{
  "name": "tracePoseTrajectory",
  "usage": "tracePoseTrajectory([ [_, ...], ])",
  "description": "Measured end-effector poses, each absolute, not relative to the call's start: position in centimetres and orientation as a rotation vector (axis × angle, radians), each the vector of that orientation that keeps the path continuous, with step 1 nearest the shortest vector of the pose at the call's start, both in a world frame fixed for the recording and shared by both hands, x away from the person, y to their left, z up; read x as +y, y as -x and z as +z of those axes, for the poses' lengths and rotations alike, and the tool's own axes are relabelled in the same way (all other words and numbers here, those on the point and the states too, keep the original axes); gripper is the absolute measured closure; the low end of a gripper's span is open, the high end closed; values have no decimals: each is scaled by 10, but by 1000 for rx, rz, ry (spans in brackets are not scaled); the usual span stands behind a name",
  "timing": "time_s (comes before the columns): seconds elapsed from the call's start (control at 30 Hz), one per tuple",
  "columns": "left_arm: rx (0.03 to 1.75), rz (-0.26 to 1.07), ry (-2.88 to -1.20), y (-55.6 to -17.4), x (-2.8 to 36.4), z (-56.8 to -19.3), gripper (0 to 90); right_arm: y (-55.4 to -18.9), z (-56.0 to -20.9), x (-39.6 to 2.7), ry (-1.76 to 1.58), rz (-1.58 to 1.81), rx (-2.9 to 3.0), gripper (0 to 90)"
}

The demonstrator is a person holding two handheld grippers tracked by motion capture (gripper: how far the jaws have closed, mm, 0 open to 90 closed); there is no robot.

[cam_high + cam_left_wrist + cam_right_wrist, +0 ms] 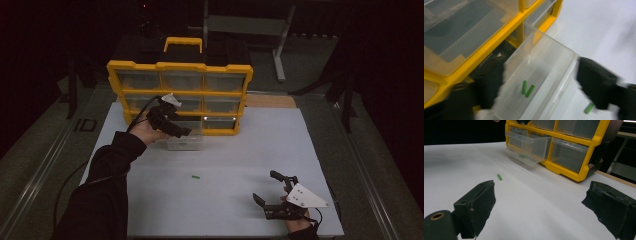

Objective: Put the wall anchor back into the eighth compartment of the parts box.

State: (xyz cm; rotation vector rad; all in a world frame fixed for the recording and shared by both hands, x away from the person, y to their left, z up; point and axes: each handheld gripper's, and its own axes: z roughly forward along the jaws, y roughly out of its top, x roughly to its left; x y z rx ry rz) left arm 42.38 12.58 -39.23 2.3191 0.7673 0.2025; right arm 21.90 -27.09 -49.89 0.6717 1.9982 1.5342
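Left gripper (540, 82) spread over pulled-out clear drawer (544, 65); two green pegs (527, 89) inside, seemingly loose. High view adds third peg (195, 176) on white table (225, 165). Right gripper (539, 207) spread, idle.

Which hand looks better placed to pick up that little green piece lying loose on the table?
Probably the right gripper: open, empty, with bare table to the green piece. The left gripper is at the clear drawer.

Left gripper (186, 132): jaws spread wide, sleeved forearm extended forward. Right gripper (267, 187): jaws parted, hand resting low, well apart from the left gripper.
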Motion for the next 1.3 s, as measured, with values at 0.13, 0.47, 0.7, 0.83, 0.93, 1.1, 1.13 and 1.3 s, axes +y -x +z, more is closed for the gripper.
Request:
tracePoseTrajectory([
  [0.13, 721, 179, -2315, -415, 124, -388, 12, -219, -499, -271, -669, 1533, 1999, 83],
  [0.47, 644, 129, -2328, -395, 124, -389, 11, -219, -499, -271, -671, 1532, 1999, 83],
  [0.7, 547, 98, -2329, -374, 119, -392, 14, -219, -499, -270, -668, 1531, 2001, 83],
  [0.83, 499, 85, -2344, -364, 115, -396, 14, -219, -499, -270, -668, 1533, 1999, 83],
  [0.93, 472, 61, -2336, -356, 113, -403, 14, -219, -499, -270, -668, 1530, 2002, 83],
  [1.1, 443, 51, -2338, -349, 109, -411, 15, -219, -499, -270, -669, 1529, 2003, 83],
  [1.13, 437, 48, -2339, -348, 108, -413, 15, -219, -499, -270, -669, 1529, 2003, 83],
  [1.3, 418, 39, -2346, -345, 104, -422, 16, -219, -499, -270, -668, 1530, 2002, 83],
])
